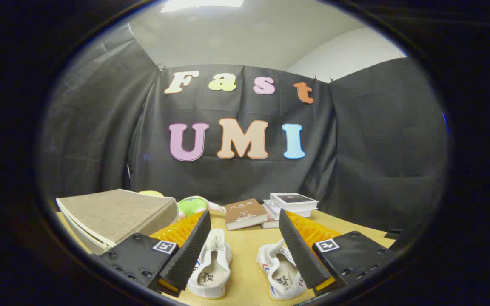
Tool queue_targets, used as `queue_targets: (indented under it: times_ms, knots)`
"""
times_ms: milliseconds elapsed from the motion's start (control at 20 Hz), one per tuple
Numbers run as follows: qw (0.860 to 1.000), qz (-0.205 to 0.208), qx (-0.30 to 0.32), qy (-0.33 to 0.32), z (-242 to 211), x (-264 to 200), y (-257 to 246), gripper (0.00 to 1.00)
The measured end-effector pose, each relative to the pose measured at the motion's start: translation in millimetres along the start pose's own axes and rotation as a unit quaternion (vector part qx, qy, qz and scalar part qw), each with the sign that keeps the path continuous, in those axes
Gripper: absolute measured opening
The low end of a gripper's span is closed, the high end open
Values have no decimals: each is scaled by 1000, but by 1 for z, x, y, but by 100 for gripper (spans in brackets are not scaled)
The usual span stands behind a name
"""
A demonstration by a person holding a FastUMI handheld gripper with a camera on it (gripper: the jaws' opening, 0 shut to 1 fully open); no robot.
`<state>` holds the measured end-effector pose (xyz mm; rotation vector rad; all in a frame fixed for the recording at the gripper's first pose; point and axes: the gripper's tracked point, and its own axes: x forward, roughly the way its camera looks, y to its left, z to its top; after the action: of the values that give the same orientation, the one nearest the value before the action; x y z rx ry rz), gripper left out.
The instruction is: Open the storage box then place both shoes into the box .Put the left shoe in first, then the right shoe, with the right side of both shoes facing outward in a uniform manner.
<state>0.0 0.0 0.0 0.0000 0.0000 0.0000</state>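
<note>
Table (245, 255) – light wood top, carries everything.

Storage box (119, 214) – biggest item, beige fabric-covered, lid shut, sits along the table's left edge, beyond the left finger of the tongs.

Tongs (245, 248) – fingers spread wide apart, gripping nothing, hovering above the table's near edge. Both shoes lie below the gap between the fingers.

Left-hand shoe (211, 270) – white, opening facing up, toe toward the near edge, heel toward the far side, partly covered by the left finger.

Right-hand shoe (281, 274) – white with red and blue side stripes, opening up, angled slightly, partly under the right finger. The two shoes are near each other but apart. Can't tell which one is the left-foot shoe.

Far edge of the table, beyond the fingers: a stack of books (292, 206) with a white one on top, and just beside it a brown book (245, 213) lying flat.

Green plush toy (192, 205) – between the storage box and the brown book, close to the box's far corner.
</note>
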Motion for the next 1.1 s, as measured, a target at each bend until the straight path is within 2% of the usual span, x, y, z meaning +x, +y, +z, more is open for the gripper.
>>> queue_targets:
  times_ms: [400, 1100]
  knots:
    - [1000, -5, 5, -1, 0, -1, -3, 100]
    - [1000, 10, 9, -11, 4, -6, 8, 100]
